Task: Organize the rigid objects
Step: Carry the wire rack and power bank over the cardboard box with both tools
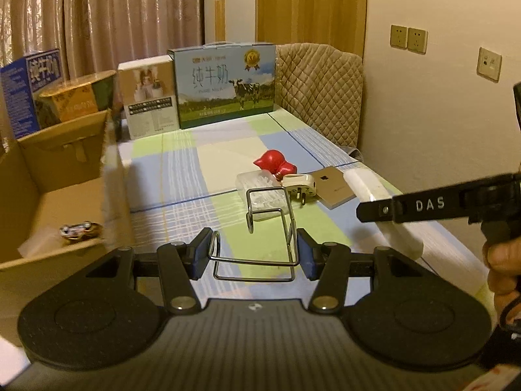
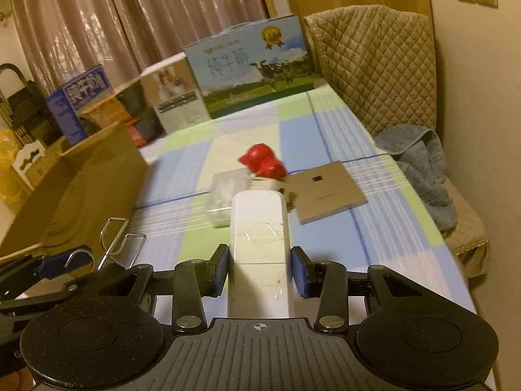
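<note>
My left gripper (image 1: 254, 255) is shut on a bent metal wire rack (image 1: 270, 224), held above the checked tablecloth (image 1: 182, 176). My right gripper (image 2: 259, 270) is shut on a long white block (image 2: 259, 228) with clear tape across it. The block juts forward, lifted off the table. From the left wrist camera, the right gripper (image 1: 371, 207) and white block (image 1: 400, 238) appear at the right. On the cloth ahead lie a red toy (image 1: 275, 163), a clear plastic case (image 1: 257, 185), a white plug (image 1: 301, 184) and a flat tan box (image 1: 335, 185).
An open cardboard box (image 1: 65, 163) stands at the left with a small shiny object (image 1: 76, 229) inside. Milk cartons (image 1: 224, 84) and other boxes line the table's far end. A quilted chair (image 2: 374, 65) with a blue towel (image 2: 420, 169) stands at the right by the wall.
</note>
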`<state>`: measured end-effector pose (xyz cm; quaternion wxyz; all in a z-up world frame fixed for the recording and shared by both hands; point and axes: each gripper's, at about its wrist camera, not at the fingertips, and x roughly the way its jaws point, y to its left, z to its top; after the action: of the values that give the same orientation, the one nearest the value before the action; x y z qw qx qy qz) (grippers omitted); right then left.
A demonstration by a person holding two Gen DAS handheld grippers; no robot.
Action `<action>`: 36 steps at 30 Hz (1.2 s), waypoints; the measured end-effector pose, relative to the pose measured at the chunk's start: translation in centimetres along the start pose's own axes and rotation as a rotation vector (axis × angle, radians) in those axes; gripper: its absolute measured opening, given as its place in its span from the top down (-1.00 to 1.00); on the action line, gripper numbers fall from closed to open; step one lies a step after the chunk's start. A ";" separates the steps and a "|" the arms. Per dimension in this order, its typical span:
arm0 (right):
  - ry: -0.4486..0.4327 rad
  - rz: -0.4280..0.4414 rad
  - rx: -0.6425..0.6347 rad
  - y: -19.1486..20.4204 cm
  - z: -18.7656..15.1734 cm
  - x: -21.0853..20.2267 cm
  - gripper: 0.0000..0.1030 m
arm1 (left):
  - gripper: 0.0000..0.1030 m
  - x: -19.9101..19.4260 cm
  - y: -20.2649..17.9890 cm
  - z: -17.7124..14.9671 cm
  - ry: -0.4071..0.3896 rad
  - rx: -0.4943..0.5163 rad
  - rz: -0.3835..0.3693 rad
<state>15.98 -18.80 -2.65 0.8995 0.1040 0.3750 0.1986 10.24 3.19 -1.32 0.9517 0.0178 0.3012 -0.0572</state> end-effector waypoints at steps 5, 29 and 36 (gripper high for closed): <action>0.004 0.043 0.006 2.9 0.1 -2.0 0.27 | 0.05 -3.6 2.1 1.2 -0.009 -0.024 0.036; -0.036 0.239 -0.165 20.4 6.0 -2.0 0.27 | 0.05 -13.4 16.0 4.7 -0.043 -0.162 0.242; -0.012 0.273 -0.161 22.3 6.3 -0.4 0.27 | 0.05 -13.2 18.2 5.4 -0.036 -0.163 0.251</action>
<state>14.02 0.88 9.53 0.8717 0.0825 0.3350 0.3479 4.78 22.19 10.72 0.9549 -0.0228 0.2832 0.0866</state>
